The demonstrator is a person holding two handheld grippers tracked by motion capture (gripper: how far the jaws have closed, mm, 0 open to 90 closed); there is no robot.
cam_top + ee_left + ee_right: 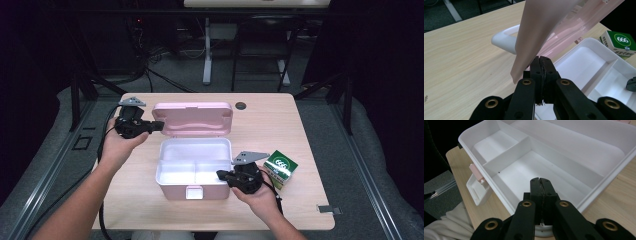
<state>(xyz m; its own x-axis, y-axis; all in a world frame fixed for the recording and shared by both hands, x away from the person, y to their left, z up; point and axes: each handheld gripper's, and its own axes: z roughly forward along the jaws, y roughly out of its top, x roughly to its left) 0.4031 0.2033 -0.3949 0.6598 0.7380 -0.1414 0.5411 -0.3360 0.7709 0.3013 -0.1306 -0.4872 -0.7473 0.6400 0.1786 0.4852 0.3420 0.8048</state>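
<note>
Pale wooden bench (280,120) carries the pink plastic box with white tray (192,167), lid up (left gripper (159,125) clenched against its edge). Right gripper (222,174) is clenched empty at the rim. A slip could slam that lid.

Both forearms reach forward, left gripper (159,125) and right gripper (220,174) with jaws pressed together.

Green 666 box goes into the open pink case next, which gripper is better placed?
Right. The right gripper sits at the case's right edge, beside the green box; the left gripper is across at the lid.
</note>
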